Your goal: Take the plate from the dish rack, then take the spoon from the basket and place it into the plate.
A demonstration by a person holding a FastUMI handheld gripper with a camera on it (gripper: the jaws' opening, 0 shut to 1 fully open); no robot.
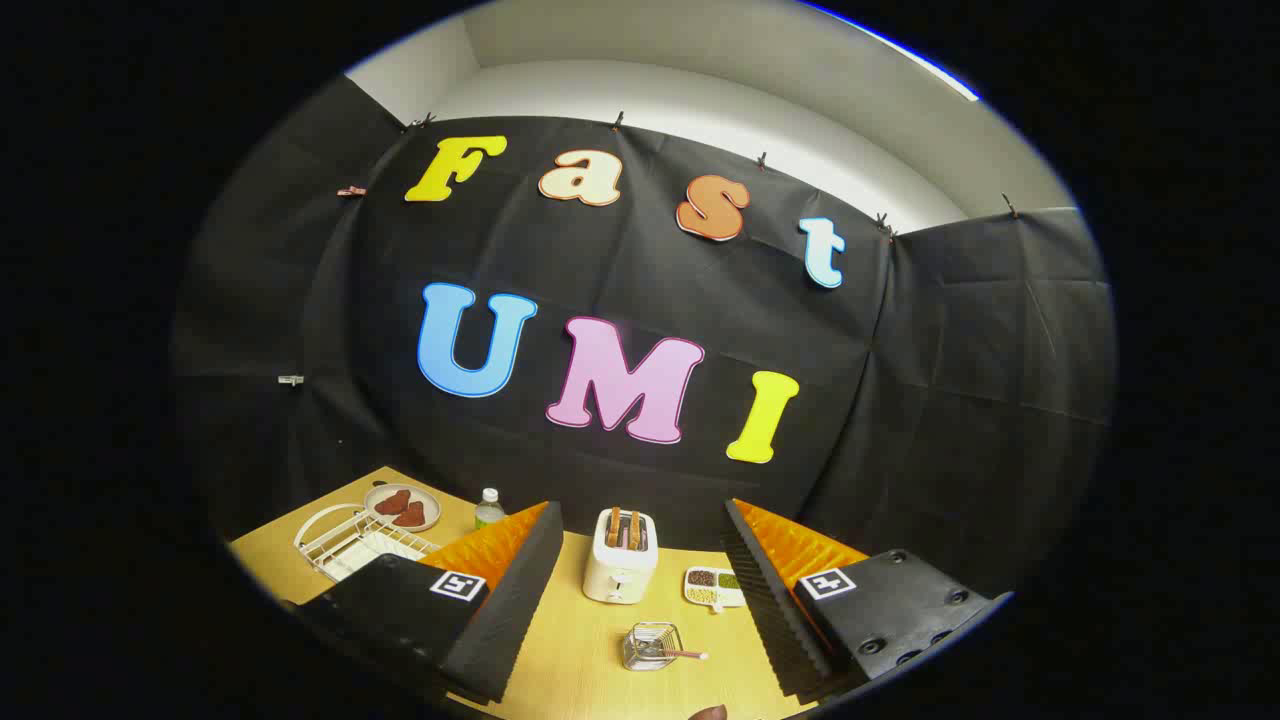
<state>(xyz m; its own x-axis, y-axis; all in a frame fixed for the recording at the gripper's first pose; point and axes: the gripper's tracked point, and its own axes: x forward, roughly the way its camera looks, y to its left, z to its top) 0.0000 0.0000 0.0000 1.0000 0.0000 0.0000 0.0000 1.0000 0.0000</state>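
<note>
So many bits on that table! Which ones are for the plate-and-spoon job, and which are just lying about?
For the job:
- dish rack, plate hard to make out in it
- basket holding the spoon
- claw, open, holding nothing

Lying about:
- toaster
- bottle
- plate of brown food
- divided snack tray

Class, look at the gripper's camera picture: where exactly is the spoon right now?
The spoon rests in the small wire basket on the table, between the open gripper fingers, in front of the white toaster.
</note>
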